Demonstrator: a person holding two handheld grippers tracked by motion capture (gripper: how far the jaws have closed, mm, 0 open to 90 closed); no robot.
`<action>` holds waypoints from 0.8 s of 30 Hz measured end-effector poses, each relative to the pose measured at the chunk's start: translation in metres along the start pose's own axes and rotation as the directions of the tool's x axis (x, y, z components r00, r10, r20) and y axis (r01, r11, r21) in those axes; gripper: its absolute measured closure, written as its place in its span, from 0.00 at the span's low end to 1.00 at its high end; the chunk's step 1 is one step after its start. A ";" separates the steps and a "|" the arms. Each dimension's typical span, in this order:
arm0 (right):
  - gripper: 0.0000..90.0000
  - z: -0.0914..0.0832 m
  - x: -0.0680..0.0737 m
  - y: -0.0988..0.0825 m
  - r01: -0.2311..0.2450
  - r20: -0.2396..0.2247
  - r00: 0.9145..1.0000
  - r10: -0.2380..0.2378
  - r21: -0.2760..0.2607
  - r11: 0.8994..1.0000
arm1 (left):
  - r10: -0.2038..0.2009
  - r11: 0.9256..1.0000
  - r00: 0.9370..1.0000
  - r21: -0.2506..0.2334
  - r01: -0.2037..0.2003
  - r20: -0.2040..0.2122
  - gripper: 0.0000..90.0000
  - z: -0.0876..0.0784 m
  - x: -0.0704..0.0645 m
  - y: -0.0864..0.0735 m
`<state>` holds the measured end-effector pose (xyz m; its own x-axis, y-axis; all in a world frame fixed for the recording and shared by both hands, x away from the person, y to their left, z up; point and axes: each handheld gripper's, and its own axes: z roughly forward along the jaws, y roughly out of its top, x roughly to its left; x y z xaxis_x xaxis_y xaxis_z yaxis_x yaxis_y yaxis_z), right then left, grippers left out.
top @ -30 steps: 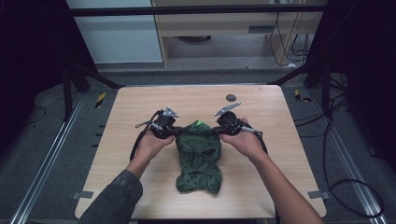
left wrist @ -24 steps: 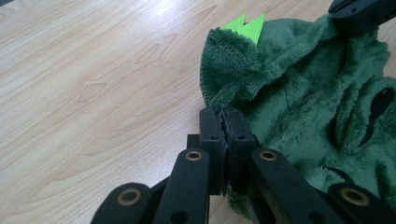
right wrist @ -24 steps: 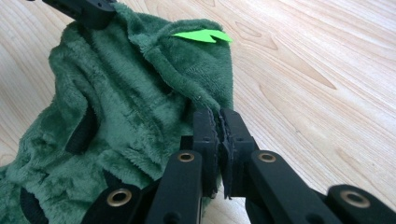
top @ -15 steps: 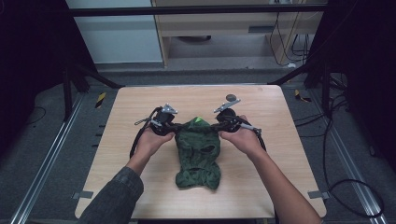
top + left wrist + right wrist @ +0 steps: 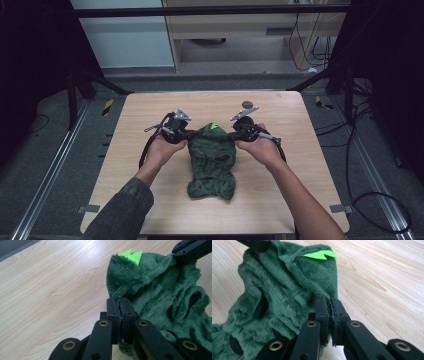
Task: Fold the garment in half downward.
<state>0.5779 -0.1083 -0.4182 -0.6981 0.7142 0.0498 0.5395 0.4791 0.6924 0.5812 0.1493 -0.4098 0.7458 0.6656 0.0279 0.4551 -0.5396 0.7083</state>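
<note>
High view shows a dark green fleece pet costume [image 5: 212, 160] lying near the middle of the wooden bench [image 5: 125, 150], its long axis running from the hooded end, farthest from the person, back toward the near edge. A bright green felt crest [image 5: 214, 126] sits on the hood. The left gripper [image 5: 187, 134] and the right gripper [image 5: 236, 134] flank that hooded end, one at each side and about equally near it, so any coming pull would, I judge, act across the costume's width while the body trails toward the person.

From the left gripper view the jaws are pinched together on the fleece edge just below the hood; the right gripper view shows its jaws nipped on the hood's hem the same way.

Beyond the costume's hood, toward the far edge of the bench, lies a small dark round disc [image 5: 247, 104], well apart from it. Nothing stands between the costume and either edge.
</note>
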 end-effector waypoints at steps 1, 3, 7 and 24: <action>0.95 0.000 0.000 0.000 0.000 0.000 1.000 0.000 0.000 1.000 | 0.000 1.000 1.000 0.000 0.000 0.000 0.98 0.000 0.000 0.000; 0.95 -0.001 0.002 -0.005 0.013 -0.001 1.000 -0.013 -0.004 1.000 | 0.009 1.000 1.000 0.000 -0.009 0.003 0.98 -0.001 -0.003 -0.002; 0.95 -0.004 0.005 -0.010 0.021 -0.009 1.000 -0.021 -0.012 1.000 | 0.027 1.000 1.000 0.001 -0.027 0.008 0.98 -0.002 -0.009 -0.006; 0.94 -0.022 0.034 -0.033 0.102 -0.033 0.994 -0.105 -0.076 0.992 | 0.051 0.998 0.998 -0.048 -0.049 0.034 0.98 -0.020 -0.033 -0.034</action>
<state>0.5263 -0.1108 -0.4233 -0.7663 0.6425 0.0005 0.4277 0.5095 0.7467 0.5312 0.1564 -0.4205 0.7843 0.6191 0.0397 0.3940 -0.5465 0.7390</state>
